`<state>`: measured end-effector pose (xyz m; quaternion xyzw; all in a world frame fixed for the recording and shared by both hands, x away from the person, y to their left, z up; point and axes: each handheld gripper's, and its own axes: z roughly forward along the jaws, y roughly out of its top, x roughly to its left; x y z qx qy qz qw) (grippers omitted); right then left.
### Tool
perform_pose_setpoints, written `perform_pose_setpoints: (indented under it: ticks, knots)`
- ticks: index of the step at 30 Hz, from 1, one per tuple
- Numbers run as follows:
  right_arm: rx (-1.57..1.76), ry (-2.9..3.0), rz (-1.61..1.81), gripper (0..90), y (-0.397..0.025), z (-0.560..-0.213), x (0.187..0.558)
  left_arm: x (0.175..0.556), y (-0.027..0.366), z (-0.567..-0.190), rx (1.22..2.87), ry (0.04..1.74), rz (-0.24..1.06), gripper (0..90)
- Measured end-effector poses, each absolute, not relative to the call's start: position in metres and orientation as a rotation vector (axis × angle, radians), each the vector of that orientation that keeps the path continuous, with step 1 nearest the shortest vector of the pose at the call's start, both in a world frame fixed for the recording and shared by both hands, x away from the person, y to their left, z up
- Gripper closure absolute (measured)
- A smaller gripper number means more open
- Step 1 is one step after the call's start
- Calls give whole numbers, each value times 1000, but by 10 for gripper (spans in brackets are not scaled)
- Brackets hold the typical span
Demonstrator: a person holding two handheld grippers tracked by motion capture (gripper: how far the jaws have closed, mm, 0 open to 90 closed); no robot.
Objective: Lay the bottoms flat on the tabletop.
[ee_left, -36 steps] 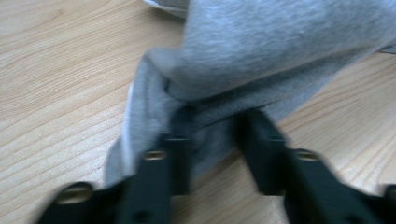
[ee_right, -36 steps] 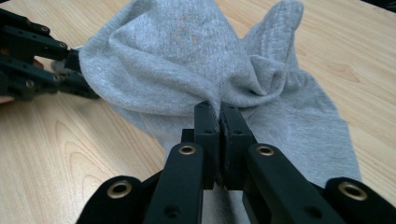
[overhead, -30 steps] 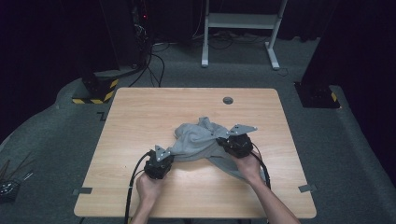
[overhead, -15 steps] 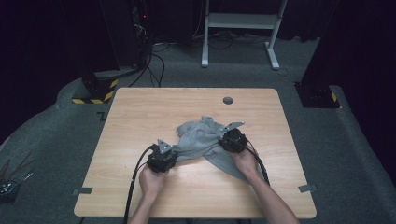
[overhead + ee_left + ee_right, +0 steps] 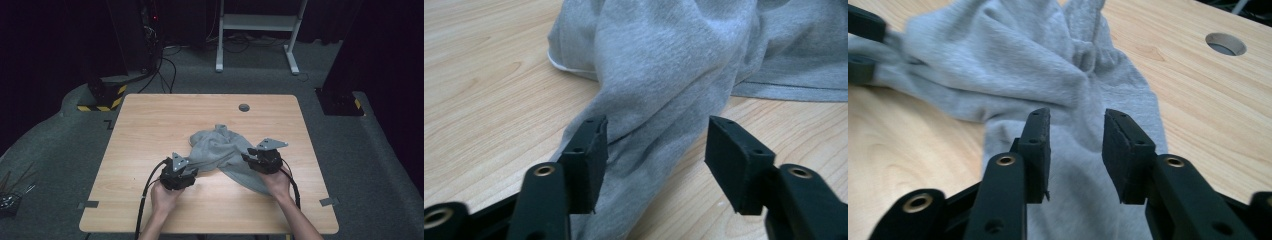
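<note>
— What has changed? 
— The right gripper (image 5: 248, 159) has swung out right; both it and the left gripper (image 5: 194, 172) gape, holding nothing; the grey garment (image 5: 220, 150) lies crumpled mid-table; released, awaiting regrasp.

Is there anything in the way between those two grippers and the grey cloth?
Nothing visible. The grey cloth already lies between the open jaws of the left gripper and the right gripper, with only bare table around it.

Grey garment (image 5: 222, 150) (crumpled) mid-table
</note>
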<state>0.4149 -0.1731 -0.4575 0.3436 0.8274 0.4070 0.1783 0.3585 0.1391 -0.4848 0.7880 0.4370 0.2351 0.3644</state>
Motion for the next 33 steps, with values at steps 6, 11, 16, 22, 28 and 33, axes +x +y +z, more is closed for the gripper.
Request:
perform_pose_setpoints:
  ticks: [6, 11, 16, 22, 28, 33]
  knots:
    - [968, 2399, 1232, 572, -177, -464, 402, 364, 140, -493, 2034, 1166, 601, 367]
    - [921, 2459, 1245, 634, -168, -477, 394, 365, 135, -491, 2051, 1142, 617, 369]
    - [849, 2489, 1209, 746, -156, -486, 387, 373, 132, -492, 2051, 1153, 613, 382]
    - [850, 2548, 1138, 736, -141, -500, 392, 378, 129, -495, 2066, 1162, 611, 395]
    - [882, 2571, 1042, 660, -130, -516, 403, 384, 124, -491, 2107, 1162, 614, 508]
    - [844, 2557, 1003, 748, -128, -516, 401, 388, 121, -486, 2108, 1172, 593, 691]
